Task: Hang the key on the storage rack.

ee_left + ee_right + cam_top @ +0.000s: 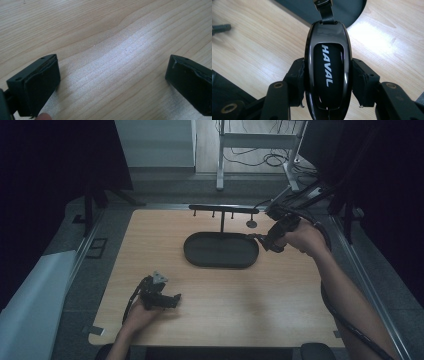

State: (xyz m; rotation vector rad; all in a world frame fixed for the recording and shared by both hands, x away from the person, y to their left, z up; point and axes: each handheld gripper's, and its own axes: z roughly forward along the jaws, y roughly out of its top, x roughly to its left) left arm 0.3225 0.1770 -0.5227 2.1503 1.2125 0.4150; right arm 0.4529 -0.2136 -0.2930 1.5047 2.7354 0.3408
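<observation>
The right gripper (328, 85) clamps the glossy, rigid, likely slippery car key (327, 75) across its flanks between both pads; the left gripper (112, 82) stands open.

A pale wooden counter (210, 320) with straight grain carries a dark oval tray (221, 250) near its middle. Rising from the tray's back edge is a slim black T-shaped hook stand (223, 210). A small dark round disc (251, 224) lies just beside the stand.
</observation>
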